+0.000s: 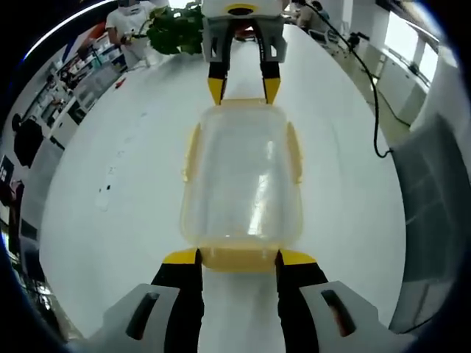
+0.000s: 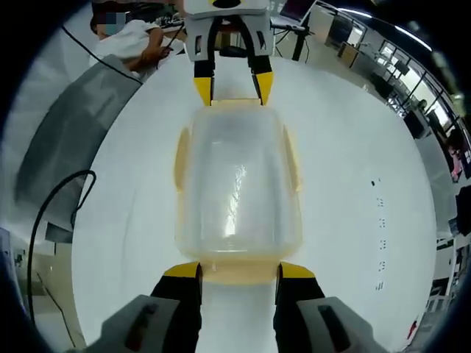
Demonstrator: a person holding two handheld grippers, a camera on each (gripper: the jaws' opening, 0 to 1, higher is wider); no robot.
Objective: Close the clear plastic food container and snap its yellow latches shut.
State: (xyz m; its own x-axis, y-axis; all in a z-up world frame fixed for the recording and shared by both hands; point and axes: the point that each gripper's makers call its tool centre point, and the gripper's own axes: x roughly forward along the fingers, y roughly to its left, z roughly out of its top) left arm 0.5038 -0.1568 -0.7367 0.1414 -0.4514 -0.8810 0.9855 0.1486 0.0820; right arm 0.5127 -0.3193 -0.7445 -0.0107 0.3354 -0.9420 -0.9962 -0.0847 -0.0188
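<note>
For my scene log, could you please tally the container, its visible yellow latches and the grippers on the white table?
Clear plastic food container: 1
Yellow latches, one per side, e.g. near latch: 4
Grippers: 2, left gripper and right gripper, at opposite ends
Total: 7

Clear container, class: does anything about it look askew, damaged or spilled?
Nothing stands out. The clear container sits level on the white table, lid on, squarely between the left gripper and right gripper.

Lab or office, white table (image 1: 132,162), windows (image 1: 401,37), shelves (image 1: 81,81)
</note>
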